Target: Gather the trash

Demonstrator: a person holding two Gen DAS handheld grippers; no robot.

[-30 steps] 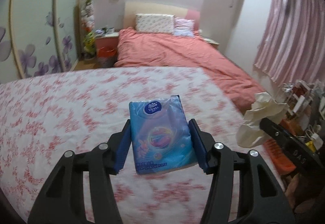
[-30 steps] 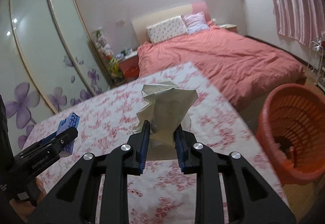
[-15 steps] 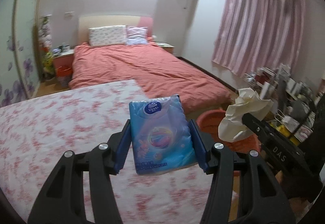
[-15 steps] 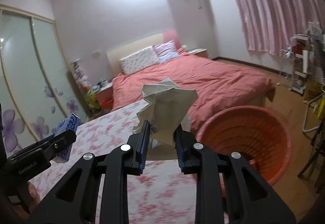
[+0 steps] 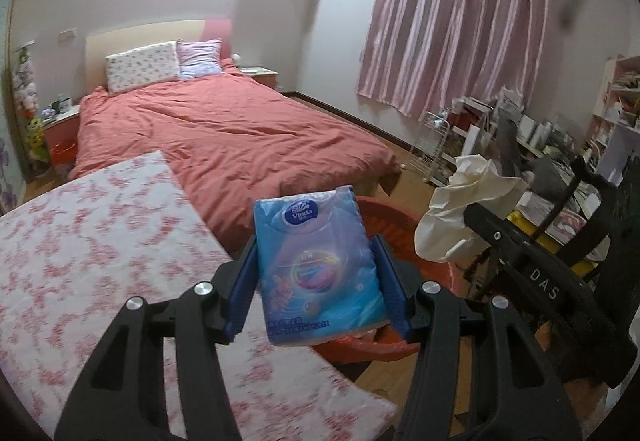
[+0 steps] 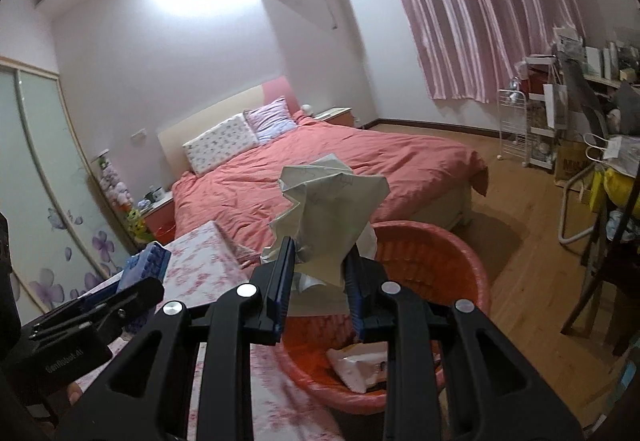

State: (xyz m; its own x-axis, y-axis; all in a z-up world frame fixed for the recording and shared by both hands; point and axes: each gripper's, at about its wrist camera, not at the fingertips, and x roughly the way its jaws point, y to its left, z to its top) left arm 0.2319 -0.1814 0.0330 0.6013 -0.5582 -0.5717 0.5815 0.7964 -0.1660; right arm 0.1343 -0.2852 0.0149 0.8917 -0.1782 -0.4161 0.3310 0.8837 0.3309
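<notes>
Left gripper (image 5: 318,277) clamps the tissue pack (image 5: 316,269); right gripper (image 6: 318,281) pinches crumpled paper (image 6: 328,209) above the red basket (image 6: 464,261); release early and either could miss the rim.

You see a wooden floor (image 6: 520,225) carrying the red basket (image 6: 448,261), which stands just beside the flower-print mattress (image 5: 92,241). Beyond the basket, the bed (image 6: 340,161) with its coral cover bears two pillows (image 6: 224,145) at the headboard end.
</notes>
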